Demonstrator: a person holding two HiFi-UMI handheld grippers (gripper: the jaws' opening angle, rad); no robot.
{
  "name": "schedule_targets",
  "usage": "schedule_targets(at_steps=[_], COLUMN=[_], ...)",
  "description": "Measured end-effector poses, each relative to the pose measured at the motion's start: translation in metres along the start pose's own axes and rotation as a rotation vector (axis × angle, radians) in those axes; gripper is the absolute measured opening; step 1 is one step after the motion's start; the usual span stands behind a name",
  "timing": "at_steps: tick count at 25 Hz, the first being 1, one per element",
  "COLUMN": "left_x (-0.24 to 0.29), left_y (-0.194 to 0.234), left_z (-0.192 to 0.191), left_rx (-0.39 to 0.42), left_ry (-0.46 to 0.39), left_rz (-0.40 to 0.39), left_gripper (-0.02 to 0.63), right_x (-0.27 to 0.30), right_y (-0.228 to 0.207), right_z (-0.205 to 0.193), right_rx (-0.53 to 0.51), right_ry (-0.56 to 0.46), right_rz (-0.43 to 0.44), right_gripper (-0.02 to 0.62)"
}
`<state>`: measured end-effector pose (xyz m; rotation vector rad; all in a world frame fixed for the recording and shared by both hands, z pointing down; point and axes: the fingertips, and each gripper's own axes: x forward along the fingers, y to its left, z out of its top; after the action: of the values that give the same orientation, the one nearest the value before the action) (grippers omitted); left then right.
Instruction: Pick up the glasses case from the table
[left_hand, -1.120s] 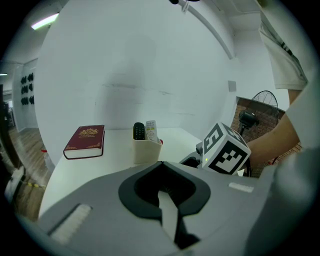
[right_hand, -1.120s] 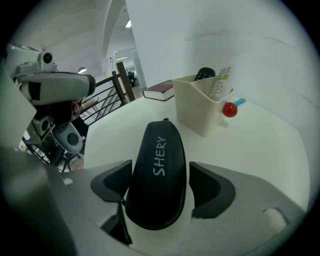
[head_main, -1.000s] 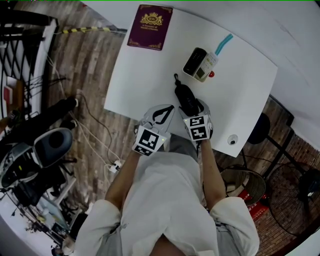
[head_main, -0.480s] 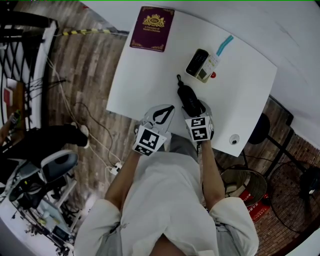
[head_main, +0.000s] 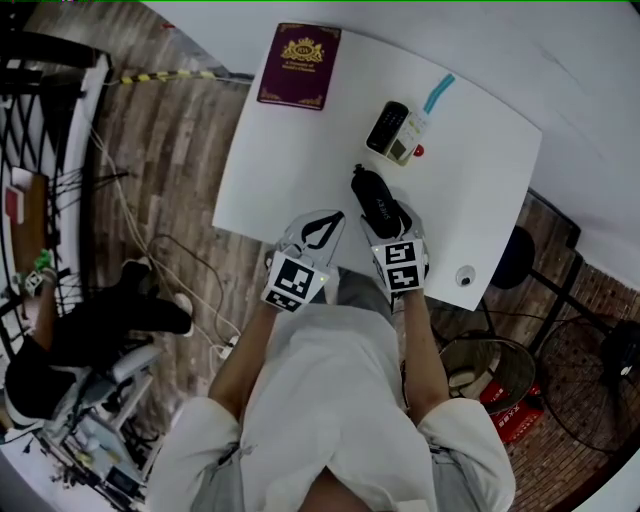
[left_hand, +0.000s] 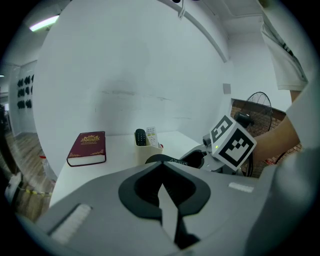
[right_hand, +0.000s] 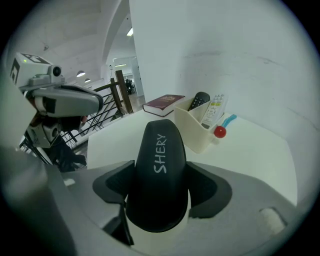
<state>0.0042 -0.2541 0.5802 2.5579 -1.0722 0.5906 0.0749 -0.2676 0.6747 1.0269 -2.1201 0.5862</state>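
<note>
1. The right gripper (head_main: 388, 212) was pinching the glasses case (right_hand: 159, 175): its two black pads lay against the case's sides, one on each.
2. The case was black with "SHERY" in pale letters along its top. It sat on the person's side of the cream holder (head_main: 393, 140), near it but not touching, with its far end pointing roughly toward the holder.
3. No view made it clear whether the case's underside stood free of the white table (head_main: 300, 170).
4. The left gripper (left_hand: 160, 185) had its claw pressed together with nothing in it. It hung to the left of the case in the head view, at the table edge farthest from the holder.
5. The holder stood upright on the table with a black remote (head_main: 385, 125) and a white remote (head_main: 412, 135) standing in it.
6. A small red ball (head_main: 419, 151) showed just beside the holder, on its side away from the maroon book (head_main: 299, 65). A light blue strip (head_main: 440, 93) reached out beyond the holder toward the wall.
7. The maroon book, with a gold crest on its cover, lay flat well apart from the holder, near the table's far left corner in the head view.
8. A small round fitting (head_main: 463, 275) sat near the table corner on the person's side of the holder, to the right of the right gripper.
</note>
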Motion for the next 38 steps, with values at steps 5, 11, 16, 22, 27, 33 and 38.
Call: schedule_targets(at_steps=[5,11,16,22,27,33,38], left_x=[-0.008,-0.019,-0.032,-0.046,-0.06,-0.066,-0.066], left_y=[0.002,0.007,0.004,-0.004,-0.015,-0.022,-0.023], left_z=[0.016,0.043,0.06,0.087,0.105,0.109,0.107], left_rx=[0.021,0.047,0.062,0.081,0.106,0.128,0.13], left_ry=[-0.039,-0.099,-0.147,-0.218,-0.264,-0.272,-0.269], left_rz=[0.001,-0.003,-0.015,-0.047,-0.079,-0.11,-0.124], left_gripper=[0.018,0.018,0.018,0.018,0.018,0.018,0.018], right_x=[-0.027,-0.071,-0.11,-0.156,-0.182,-0.191,-0.191], right_y=[0.004,0.007,0.012,0.014,0.017,0.019,0.019], right_z=[0.024,0.066,0.093,0.117,0.118,0.112,0.111], right_rx=[-0.011,-0.007,-0.003,0.035,0.06,0.084,0.089], right_ry=[-0.081,-0.228,-0.353,-0.499,-0.559,-0.573,-0.575], right_rz=[-0.016,-0.049,-0.075,-0.104,-0.14,-0.176,-0.19], right_gripper=[0.324,0.324,0.324,0.322,0.321,0.321,0.321])
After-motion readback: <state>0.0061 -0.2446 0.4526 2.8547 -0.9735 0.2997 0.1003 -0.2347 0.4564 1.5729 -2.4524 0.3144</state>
